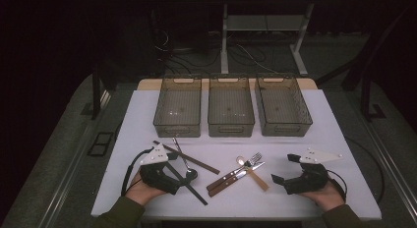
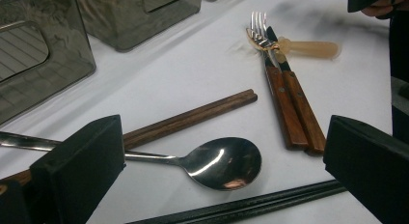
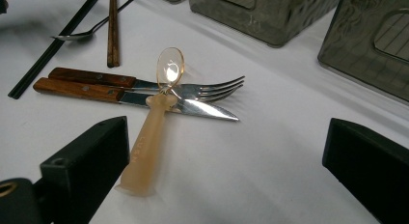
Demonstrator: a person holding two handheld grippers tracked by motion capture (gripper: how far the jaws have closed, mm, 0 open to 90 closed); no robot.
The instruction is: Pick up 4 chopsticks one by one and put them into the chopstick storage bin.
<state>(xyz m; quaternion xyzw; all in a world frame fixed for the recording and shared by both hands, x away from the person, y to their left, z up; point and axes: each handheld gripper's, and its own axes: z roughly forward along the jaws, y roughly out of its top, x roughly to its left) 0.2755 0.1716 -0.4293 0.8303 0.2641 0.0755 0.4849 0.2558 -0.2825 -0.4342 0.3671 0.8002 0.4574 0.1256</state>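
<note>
Cutlery lies loose on the worktop (image 1: 314, 120) before three empty bins (image 1: 231, 112); left hand-held gripper (image 1: 164, 176), jaws wide and empty, frames the steel spoon (image 2: 219, 162); right hand-held gripper (image 1: 290, 171), equally open, faces the amber spoon (image 3: 154, 122)

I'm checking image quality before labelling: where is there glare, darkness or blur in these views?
High view: surroundings nearly black, the white table lit. Left gripper view: ceiling lights glare on the metal spoon bowl; the near fingers look soft. Right gripper view: a bright glint on the translucent spoon, bins slightly blurred.
</note>
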